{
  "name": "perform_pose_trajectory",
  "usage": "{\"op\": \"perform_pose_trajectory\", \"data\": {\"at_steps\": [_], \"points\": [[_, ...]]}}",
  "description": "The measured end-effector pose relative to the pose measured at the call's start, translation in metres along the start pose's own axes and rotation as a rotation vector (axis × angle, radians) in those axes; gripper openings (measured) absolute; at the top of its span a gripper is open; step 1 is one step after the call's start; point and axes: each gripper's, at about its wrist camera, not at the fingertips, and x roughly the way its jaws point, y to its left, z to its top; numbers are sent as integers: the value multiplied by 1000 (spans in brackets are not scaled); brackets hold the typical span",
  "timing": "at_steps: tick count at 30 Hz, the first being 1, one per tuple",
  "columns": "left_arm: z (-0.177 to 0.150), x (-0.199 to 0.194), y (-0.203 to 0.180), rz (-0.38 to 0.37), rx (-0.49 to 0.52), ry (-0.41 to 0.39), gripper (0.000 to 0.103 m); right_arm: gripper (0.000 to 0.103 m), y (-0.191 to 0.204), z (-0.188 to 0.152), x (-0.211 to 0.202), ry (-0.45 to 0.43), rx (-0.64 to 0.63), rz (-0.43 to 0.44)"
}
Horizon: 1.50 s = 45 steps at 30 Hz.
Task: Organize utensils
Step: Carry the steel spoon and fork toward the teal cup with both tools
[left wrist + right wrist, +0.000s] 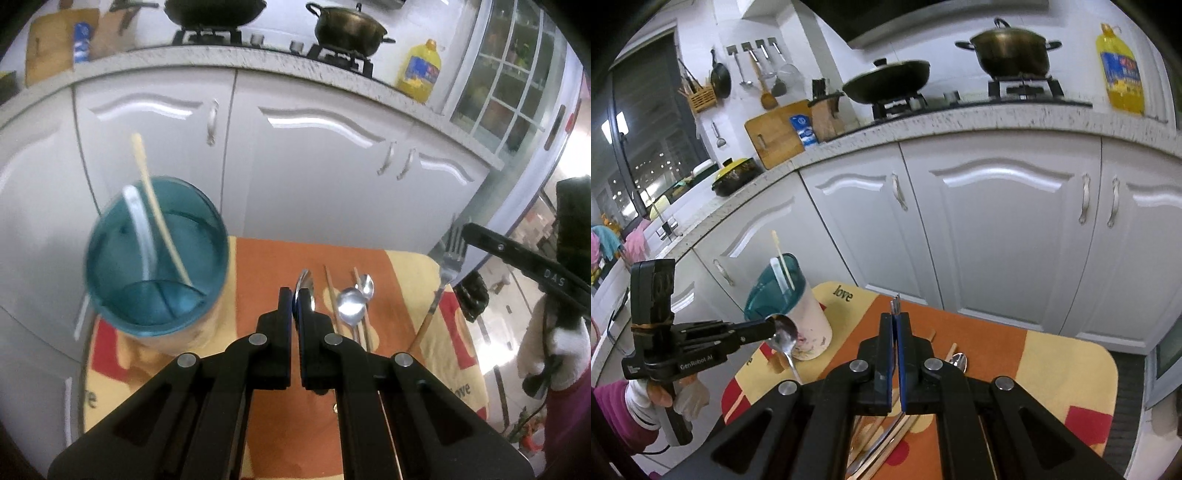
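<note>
My left gripper (295, 297) is shut on a metal spoon (303, 282), held above the table just right of the teal-rimmed utensil cup (157, 258). The cup holds a white spoon (138, 225) and a pale chopstick (159, 210). In the right wrist view the left gripper (767, 326) holds the spoon (785, 334) by its bowl, handle hanging down, next to the cup (792, 314). My right gripper (895, 319) is shut on a fork (896, 303), tines up; it also shows in the left wrist view (448, 266). Two spoons (352, 301) and chopsticks (330, 291) lie on the mat.
The small table has an orange, yellow and red cloth (1052, 369). White kitchen cabinets (997, 229) stand right behind it, with a stove, a wok (886, 79), a pot (1012, 51) and a yellow oil bottle (1123, 70) on the counter above.
</note>
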Motion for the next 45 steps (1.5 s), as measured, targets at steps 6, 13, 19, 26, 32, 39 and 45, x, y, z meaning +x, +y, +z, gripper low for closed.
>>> {"op": "perform_pose_trajectory", "data": {"at_steps": [6, 13, 19, 26, 32, 39, 45], "points": [[0, -28, 8, 33, 1, -42, 1, 2, 18, 6, -17, -20, -37, -9], [6, -51, 18, 55, -9, -79, 1, 2, 42, 26, -25, -45, -75, -8], [14, -70, 29, 67, -17, -113, 1, 2, 61, 40, -20, -63, -92, 4], [34, -94, 57, 109, -54, -167, 1, 2, 85, 61, -11, -108, -89, 14], [58, -110, 82, 183, -71, -220, 1, 2, 108, 81, 5, -126, -110, 21], [80, -109, 110, 303, -86, -256, 1, 2, 123, 107, 31, -166, -98, 6], [82, -89, 125, 413, -68, -261, 1, 2, 141, 119, 64, -186, -138, -36]]}}
